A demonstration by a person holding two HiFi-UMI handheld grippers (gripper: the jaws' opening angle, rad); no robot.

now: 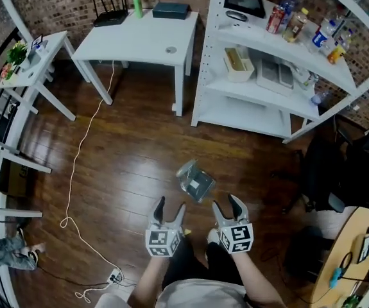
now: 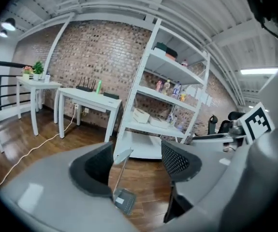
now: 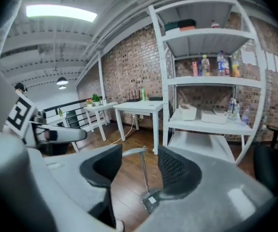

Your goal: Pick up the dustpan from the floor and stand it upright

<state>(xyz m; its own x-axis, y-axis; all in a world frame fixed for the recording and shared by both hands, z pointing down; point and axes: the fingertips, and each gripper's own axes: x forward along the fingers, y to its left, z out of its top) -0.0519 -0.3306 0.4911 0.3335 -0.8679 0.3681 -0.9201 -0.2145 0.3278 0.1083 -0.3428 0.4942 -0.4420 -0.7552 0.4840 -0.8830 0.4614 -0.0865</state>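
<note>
Beyond the left tongs (image 1: 171,204) and right tongs (image 1: 225,203), both agape: dustpan (image 1: 196,181), seemingly upright.

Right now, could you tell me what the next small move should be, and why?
Probably keep both hand-held grippers clear and simply watch. The dustpan stands on the floor with its handle up, nothing touching it; the left hand-held gripper and the right hand-held gripper are open and apart from it.
</note>
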